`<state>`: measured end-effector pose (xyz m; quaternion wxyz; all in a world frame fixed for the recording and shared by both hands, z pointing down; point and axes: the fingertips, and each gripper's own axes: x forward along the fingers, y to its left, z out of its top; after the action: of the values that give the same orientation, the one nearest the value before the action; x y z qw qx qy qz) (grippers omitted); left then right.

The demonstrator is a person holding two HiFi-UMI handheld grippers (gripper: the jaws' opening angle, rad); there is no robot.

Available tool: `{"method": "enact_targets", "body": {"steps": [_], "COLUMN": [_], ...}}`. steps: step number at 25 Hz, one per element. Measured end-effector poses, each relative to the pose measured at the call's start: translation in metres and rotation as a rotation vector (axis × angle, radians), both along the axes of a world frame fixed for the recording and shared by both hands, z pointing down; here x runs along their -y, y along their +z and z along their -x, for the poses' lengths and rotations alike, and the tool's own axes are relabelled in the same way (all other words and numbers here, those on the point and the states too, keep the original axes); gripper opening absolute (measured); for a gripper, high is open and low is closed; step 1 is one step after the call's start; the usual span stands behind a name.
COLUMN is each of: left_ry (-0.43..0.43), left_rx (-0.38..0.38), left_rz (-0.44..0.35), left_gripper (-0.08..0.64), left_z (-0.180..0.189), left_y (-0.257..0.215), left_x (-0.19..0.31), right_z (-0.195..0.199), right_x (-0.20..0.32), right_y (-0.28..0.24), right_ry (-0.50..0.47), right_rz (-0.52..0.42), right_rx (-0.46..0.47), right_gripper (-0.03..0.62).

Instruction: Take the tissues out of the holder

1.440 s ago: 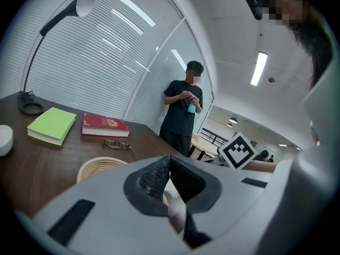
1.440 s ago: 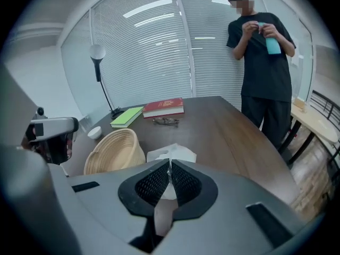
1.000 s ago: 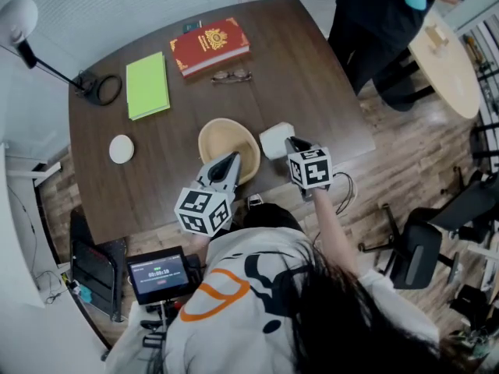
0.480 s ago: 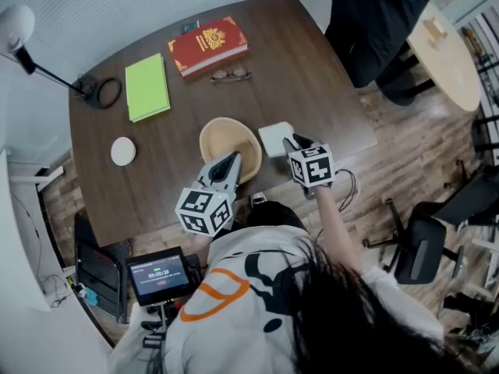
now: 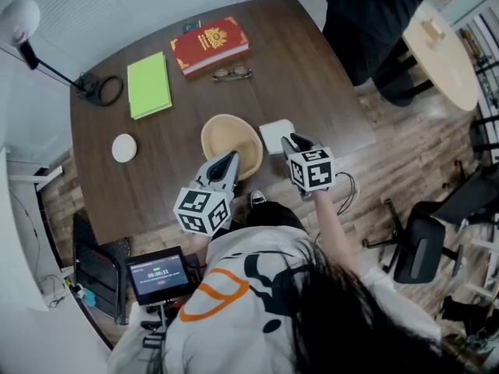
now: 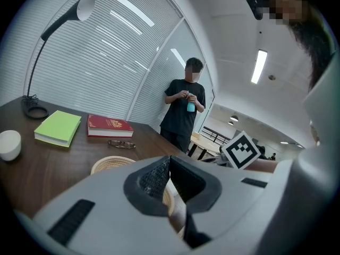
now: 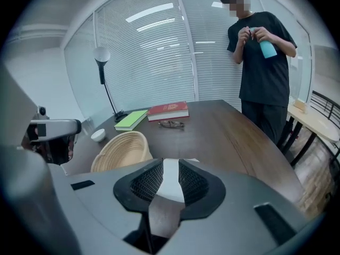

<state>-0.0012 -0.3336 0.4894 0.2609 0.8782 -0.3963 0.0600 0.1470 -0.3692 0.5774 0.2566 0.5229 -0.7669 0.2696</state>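
A dark desk (image 5: 312, 92) is set on a wood floor (image 5: 382, 170), with blinds behind. A tissue (image 5: 274, 133) is laid by the near edge, beside a basket (image 5: 226, 135); bare desk is left beyond. The right gripper's (image 5: 295, 142) fingers, just spread, are held over the tissue without pinching it. The left gripper's (image 5: 228, 160) fingers are pressed together, empty.

The head view looks steeply down from above the person's own head onto the dark table (image 5: 312, 76), which fills the frame's upper middle. The left gripper view sits low and close over the tabletop, facing the blinds (image 6: 106, 52). The right gripper view faces likewise, tilted further down. All three share the woven basket (image 5: 226, 135), red book (image 5: 209, 44), green book (image 5: 148, 84) and standing person (image 5: 374, 22)
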Motion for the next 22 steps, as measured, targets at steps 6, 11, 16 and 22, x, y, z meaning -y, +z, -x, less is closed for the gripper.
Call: {"method": "enact_targets", "body": {"steps": [6,11,16,22], "left_ry": [0.005,0.002,-0.029,-0.022], "left_rx": [-0.009,-0.010,-0.011,-0.014], "left_rz": [-0.014,-0.025,-0.039,-0.035], "left_gripper": [0.000,0.000,0.000,0.000], "left_z": [0.004,0.018,0.044,0.070], "left_y": [-0.004,-0.009,-0.013,-0.013], "left_x": [-0.012,-0.027,-0.047,-0.078], "right_z": [0.026,0.049,0.066,0.095], "right_x": [-0.014,-0.025,-0.047,-0.086], "right_y": [-0.027,-0.044,-0.043,-0.049], "right_ry": [-0.016,-0.032,-0.035,-0.029], "right_rz": [-0.064,-0.105,-0.106,-0.105], "right_rx": [0.055,0.073,0.072,0.097], "right_gripper": [0.092,0.091,0.091,0.091]}}
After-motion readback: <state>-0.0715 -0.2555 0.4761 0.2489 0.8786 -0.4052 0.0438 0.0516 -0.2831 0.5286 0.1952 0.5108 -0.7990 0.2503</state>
